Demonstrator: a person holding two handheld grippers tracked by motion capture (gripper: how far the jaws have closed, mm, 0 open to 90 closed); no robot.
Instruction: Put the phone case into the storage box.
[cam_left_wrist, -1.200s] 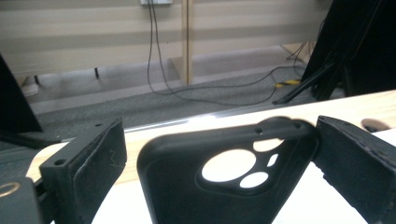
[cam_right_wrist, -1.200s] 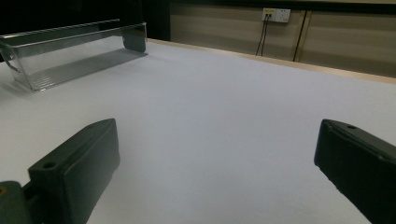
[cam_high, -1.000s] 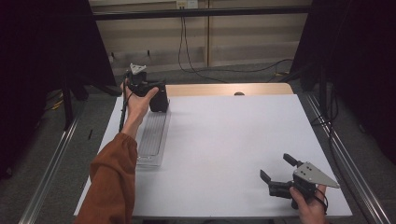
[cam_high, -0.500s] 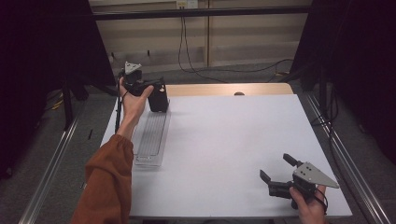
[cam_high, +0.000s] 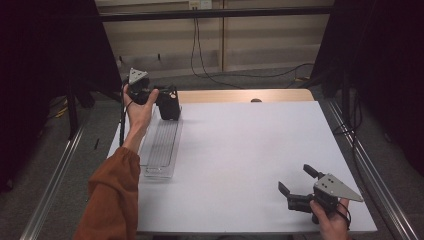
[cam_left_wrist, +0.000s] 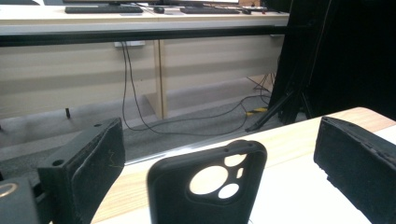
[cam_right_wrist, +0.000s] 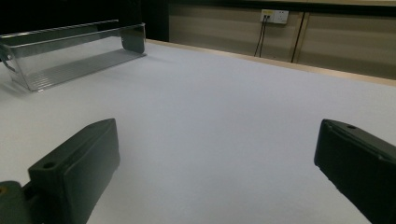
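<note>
Jaws of the right hand-held gripper (cam_high: 296, 191) sit released and spread at the lower right of the high view, resting low over the bare white surface (cam_high: 250, 150) with nothing between them. We judge this one is parked, waiting out of the way while the other side works; its own view looks across the sheet toward the tray in the upper left of that frame.

Farther up, along the left of the high view, lies the clear plastic tray (cam_high: 162, 147), long and narrow, its length running away from us. It looks empty as far as we can tell.

At the tray's far end, in the upper left, we hold the left hand-held gripper (cam_high: 167, 102), the forearm in an orange sleeve (cam_high: 112, 195) stretched well forward to reach it. The black phone case (cam_left_wrist: 208, 184) stands upright there, camera cut-outs facing the left gripper view, framed between the two black jaws. Those jaws stand wide apart, clear of the case on both sides, so the gripper is released and not grasping. We cannot tell whether the case stands inside the tray's end or just beyond it. We judge the gripper is lined up so, straddling the case, to close on its edges.
</note>
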